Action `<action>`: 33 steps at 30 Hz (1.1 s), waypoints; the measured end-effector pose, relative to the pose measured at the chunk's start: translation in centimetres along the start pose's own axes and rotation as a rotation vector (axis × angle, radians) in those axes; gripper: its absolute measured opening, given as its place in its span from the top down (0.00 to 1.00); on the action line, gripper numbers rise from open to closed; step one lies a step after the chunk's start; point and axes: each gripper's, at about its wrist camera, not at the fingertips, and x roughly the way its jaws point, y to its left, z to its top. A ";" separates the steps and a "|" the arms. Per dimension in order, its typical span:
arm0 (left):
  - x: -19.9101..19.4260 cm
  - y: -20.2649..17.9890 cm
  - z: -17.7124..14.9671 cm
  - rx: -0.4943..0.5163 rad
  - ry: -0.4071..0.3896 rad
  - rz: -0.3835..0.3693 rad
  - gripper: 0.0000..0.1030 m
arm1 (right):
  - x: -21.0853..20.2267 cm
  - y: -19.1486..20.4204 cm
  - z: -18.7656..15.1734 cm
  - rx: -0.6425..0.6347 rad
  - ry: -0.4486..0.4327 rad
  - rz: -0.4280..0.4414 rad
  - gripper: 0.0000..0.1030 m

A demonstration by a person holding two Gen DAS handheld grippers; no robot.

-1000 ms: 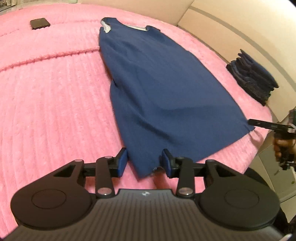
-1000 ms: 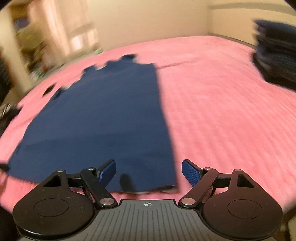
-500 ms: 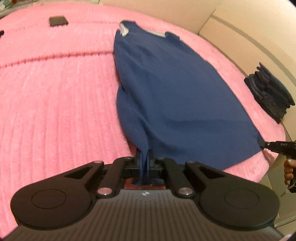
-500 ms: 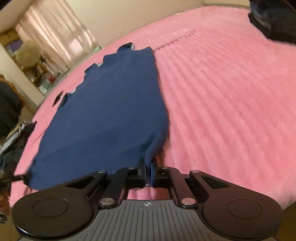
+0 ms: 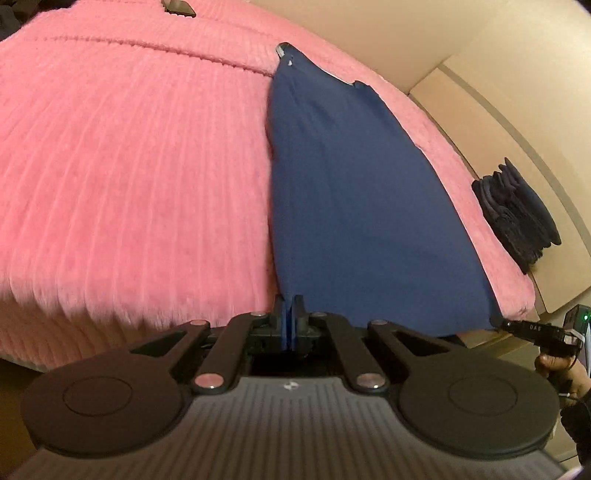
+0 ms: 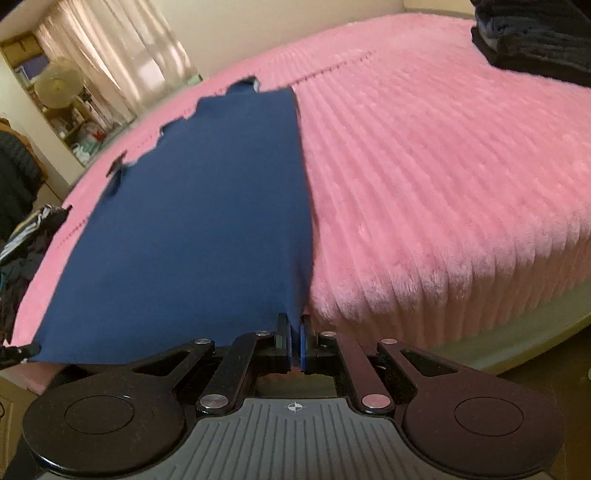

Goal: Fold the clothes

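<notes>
A navy sleeveless garment (image 5: 354, 192) lies stretched along the pink bed cover (image 5: 129, 147), neckline at the far end. My left gripper (image 5: 289, 314) is shut on the hem's left corner, past the bed's near edge. My right gripper (image 6: 294, 332) is shut on the hem's right corner of the same garment (image 6: 207, 199), also past the edge. The hem hangs taut between the two grippers. The right gripper's tip shows in the left wrist view (image 5: 517, 326) at the other hem corner.
A stack of folded dark clothes (image 5: 517, 218) sits at the bed's right side, also seen in the right wrist view (image 6: 535, 37). A small dark flat object (image 5: 179, 6) lies far up the bed. A heap of clothes (image 6: 18, 251) sits beyond the bed's left side.
Both grippers shut on the hem corners, then pulled back off the bed's near edge, drawing the garment straight and taut toward me.
</notes>
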 end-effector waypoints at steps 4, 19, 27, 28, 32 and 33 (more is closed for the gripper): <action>-1.5 -0.9 1.7 0.086 0.003 0.036 0.99 | -1.2 0.2 1.2 -0.052 -0.036 -0.045 0.52; 7.7 -6.5 22.9 0.454 -0.087 0.111 0.71 | 9.5 7.3 20.8 -0.316 -0.224 0.112 0.32; 23.4 -7.6 37.2 0.405 -0.114 0.016 0.71 | 25.2 8.9 34.4 -0.277 -0.128 0.158 0.47; 24.9 -7.6 38.5 0.383 -0.107 0.023 0.70 | 26.1 9.2 35.5 -0.289 -0.111 0.167 0.47; 30.8 -7.2 43.1 0.356 -0.037 0.058 0.64 | 30.6 9.3 39.9 -0.330 -0.032 0.185 0.46; 32.1 -6.9 44.0 0.351 -0.017 0.071 0.64 | 31.6 9.1 40.8 -0.326 -0.017 0.188 0.46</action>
